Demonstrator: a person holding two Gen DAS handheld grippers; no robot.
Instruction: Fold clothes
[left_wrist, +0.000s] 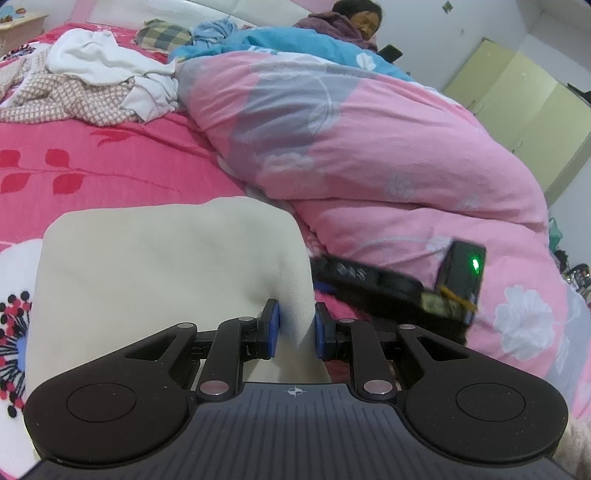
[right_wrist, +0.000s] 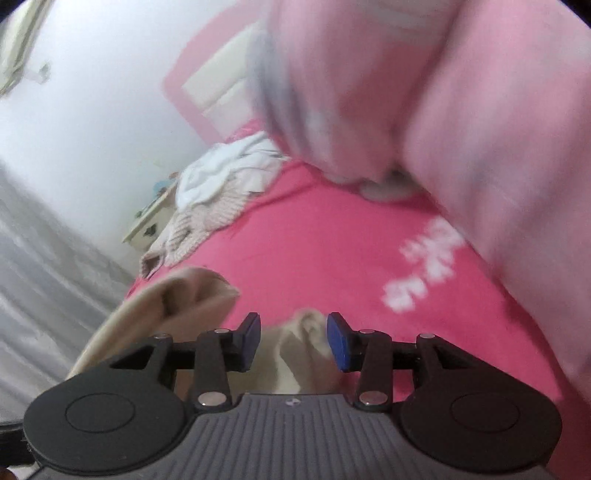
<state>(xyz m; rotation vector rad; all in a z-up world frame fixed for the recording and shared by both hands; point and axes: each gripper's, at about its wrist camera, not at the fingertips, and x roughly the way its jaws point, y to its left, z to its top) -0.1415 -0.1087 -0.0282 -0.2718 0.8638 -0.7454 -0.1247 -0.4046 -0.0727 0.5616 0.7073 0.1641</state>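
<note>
Fold in progress on a cream garment (left_wrist: 155, 266) that lies on the pink bedsheet (left_wrist: 110, 158), just beside the heaped pink floral quilt (left_wrist: 369, 147). My left gripper (left_wrist: 294, 328) has its blue pads pressed narrowly together on a raised pleat of that cream cloth at its right-hand edge, pinning the corner. My right gripper (right_wrist: 291, 341) stands about half open; a tuft of the same cream fabric (right_wrist: 306, 332) sits between the pads, but they do not appear to press on it, though blur makes this uncertain.

Step in hand, as I judge it: one edge is anchored and the other is being sought. The next move calls for closing my right pads on a single clean edge, then carrying it across the anchored side without dragging the quilt.

Left view alone shows the garment's flat, broad panel, the right gripper's body with its green light (left_wrist: 474, 264) beside the quilt, a pile of white and checked clothes (left_wrist: 92, 81) farther up the bed, and a person resting under a blue cover at the headboard. Right view alone shows the rumpled, rolled end of the cream garment (right_wrist: 177, 295), the grey curtain (right_wrist: 44, 266) and a bedside table (right_wrist: 151, 225).
</note>
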